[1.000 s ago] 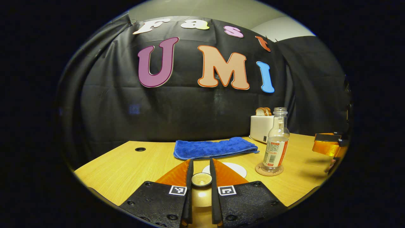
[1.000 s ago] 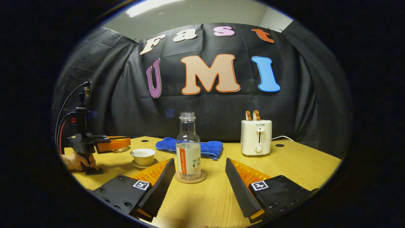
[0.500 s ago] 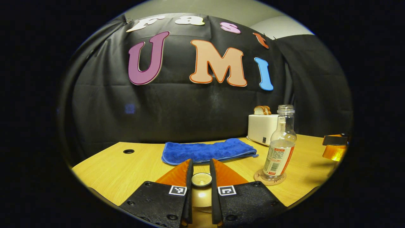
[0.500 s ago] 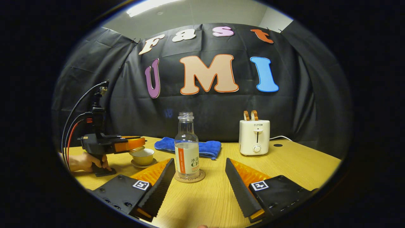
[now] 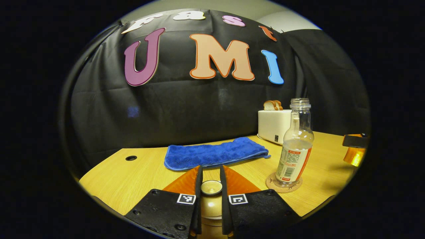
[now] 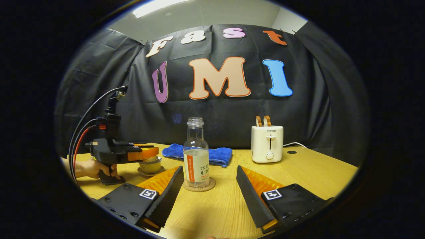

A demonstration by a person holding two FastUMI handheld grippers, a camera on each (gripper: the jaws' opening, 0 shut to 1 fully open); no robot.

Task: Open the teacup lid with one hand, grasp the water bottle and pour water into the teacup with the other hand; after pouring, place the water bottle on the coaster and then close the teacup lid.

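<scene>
Now the left gripper (image 5: 211, 186) has its jaws clamped on the knob of the lid (image 5: 211, 188), one finger pressed to each side of it. From the right gripper view, that left gripper (image 6: 146, 153) sits right over the teacup (image 6: 150, 165), which stands on its saucer (image 6: 149, 172) toward the worktop's (image 6: 312, 172) left edge; the lid (image 6: 151, 159) looks to be at the cup's rim (whether it is fully seated I cannot tell). A hand (image 6: 91, 167) grips the handle, and cables (image 6: 84, 132) run up from the rig.

The right gripper (image 6: 210, 186) hangs low over the near edge with its jaws wide apart and holding nothing. Just beyond them, the bottle (image 6: 196, 154) stands upright on the coaster (image 6: 200, 185), uncapped and partly filled with water. In the left gripper view the bottle (image 5: 296, 146) and coaster (image 5: 284, 182) stand to the right, near the right gripper (image 5: 355, 149).

A folded blue towel (image 6: 212, 154) lies behind the bottle toward the far edge. A white toaster (image 6: 267, 142) with two slices of bread (image 6: 263, 120) in its slots stands near the far right corner.
</scene>
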